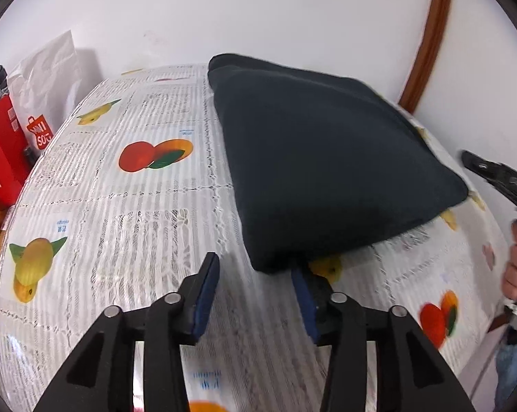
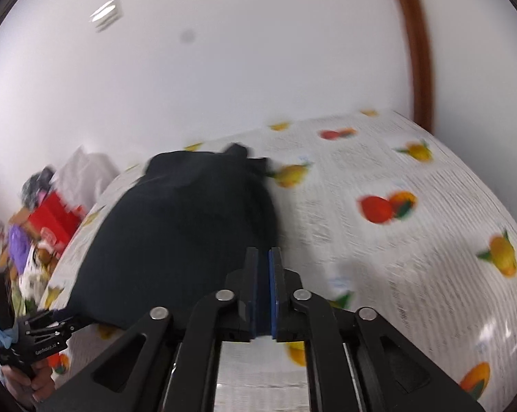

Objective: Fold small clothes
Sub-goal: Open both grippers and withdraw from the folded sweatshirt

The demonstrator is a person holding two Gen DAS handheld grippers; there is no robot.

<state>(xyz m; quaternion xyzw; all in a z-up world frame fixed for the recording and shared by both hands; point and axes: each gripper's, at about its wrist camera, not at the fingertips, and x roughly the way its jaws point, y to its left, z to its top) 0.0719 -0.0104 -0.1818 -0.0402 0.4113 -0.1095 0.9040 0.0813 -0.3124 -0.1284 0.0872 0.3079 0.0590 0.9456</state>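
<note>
A folded dark garment lies on the table with the fruit-print cloth. My left gripper is open just in front of the garment's near corner, whose edge overlaps the tip of the right finger; nothing is held. In the right wrist view the same garment lies to the left, blurred. My right gripper is shut with its blue pads together and nothing visible between them, at the garment's right edge. It also shows at the right edge of the left wrist view, held by a hand.
Red and white shopping bags and clutter stand off the table's left side. A white wall is behind the table, with a brown wooden frame at the right. The table edge curves away on the right.
</note>
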